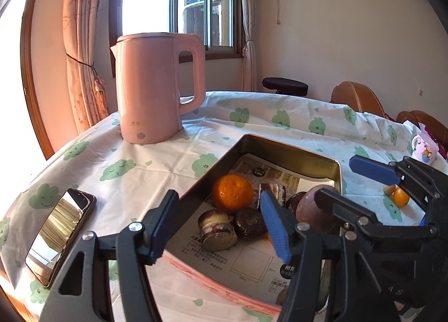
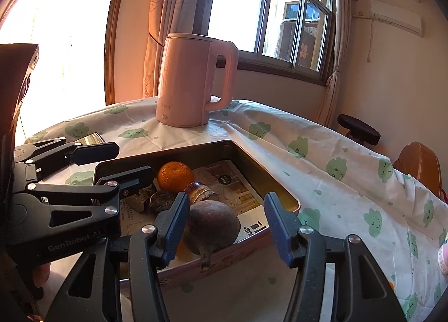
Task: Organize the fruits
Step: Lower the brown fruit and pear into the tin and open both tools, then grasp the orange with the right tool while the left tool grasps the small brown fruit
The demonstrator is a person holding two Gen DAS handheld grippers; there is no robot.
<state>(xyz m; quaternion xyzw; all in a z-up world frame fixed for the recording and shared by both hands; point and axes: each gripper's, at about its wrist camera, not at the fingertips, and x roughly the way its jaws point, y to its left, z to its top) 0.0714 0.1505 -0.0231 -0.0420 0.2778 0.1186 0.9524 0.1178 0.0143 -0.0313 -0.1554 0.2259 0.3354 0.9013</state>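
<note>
both claws [image 1: 215, 227] [image 2: 226, 227] open (empty) over tin [image 1: 291, 151].

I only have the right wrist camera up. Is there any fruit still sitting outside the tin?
Observer: Yes. The left wrist view shows two small oranges on the tablecloth, just past the right-hand rim of the tin.
Operator: Are the left tongs gripping anything? I only see them side-on.
Observer: No. The left tongs are open over the tin, with nothing clamped between the pads.
Operator: And that pink blur at my right edge?
Observer: A pink cup with a cartoon print, standing upright on the tablecloth beyond the oranges.
</note>
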